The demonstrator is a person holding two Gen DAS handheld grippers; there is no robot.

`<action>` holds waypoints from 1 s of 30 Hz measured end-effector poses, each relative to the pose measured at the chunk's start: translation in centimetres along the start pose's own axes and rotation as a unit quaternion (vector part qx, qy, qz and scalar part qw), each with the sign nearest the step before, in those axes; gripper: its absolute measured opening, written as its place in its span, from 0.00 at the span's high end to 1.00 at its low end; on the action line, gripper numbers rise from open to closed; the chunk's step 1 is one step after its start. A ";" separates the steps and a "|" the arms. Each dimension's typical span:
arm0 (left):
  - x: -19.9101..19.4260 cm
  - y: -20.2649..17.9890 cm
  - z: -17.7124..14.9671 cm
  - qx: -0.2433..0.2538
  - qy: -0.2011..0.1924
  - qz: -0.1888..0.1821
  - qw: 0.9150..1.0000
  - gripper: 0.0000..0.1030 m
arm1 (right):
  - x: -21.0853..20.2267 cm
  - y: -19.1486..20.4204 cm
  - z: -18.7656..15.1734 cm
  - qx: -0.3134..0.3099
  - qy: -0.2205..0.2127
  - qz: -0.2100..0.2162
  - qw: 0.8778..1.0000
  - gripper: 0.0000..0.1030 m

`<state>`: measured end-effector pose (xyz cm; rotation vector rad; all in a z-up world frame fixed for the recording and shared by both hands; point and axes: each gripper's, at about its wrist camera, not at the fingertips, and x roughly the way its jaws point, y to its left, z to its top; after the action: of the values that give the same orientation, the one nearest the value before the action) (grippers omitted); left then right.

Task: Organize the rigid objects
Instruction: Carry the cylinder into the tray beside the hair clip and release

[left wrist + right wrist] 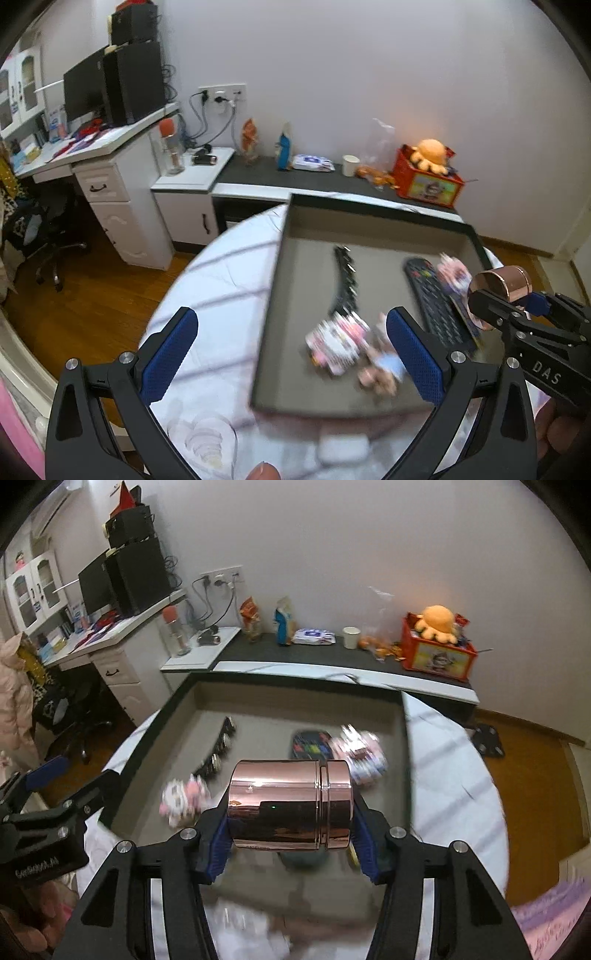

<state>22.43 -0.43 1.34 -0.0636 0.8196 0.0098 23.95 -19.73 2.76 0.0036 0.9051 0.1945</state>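
Note:
A grey open box (295,236) (207,698) sits on the round white table. In it lie a black remote (436,302) (310,744), a black strip of clips (345,280) (221,746), and pink-and-white packets (338,341) (362,757). My right gripper (290,830) is shut on a shiny rose-gold canister (290,805), held sideways above the box; it also shows at the right in the left wrist view (500,284). My left gripper (291,354) is open and empty over the box's near left edge.
The table (221,288) has a white cloth with grey stripes. Behind it stands a dark-topped low cabinet (325,177) with a paper cup, wipes pack, snack bags and a red box with an orange plush. A white desk (110,147) with a monitor stands at left.

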 end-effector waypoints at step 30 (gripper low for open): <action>-1.7 1.4 -1.2 -0.021 -0.004 -0.006 1.000 0.00 | -1.2 0.1 0.5 0.014 -0.002 0.012 1.000 0.13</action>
<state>20.30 0.92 1.69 -0.1076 0.8111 0.0161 23.60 -19.84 4.02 0.0401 0.9048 0.2047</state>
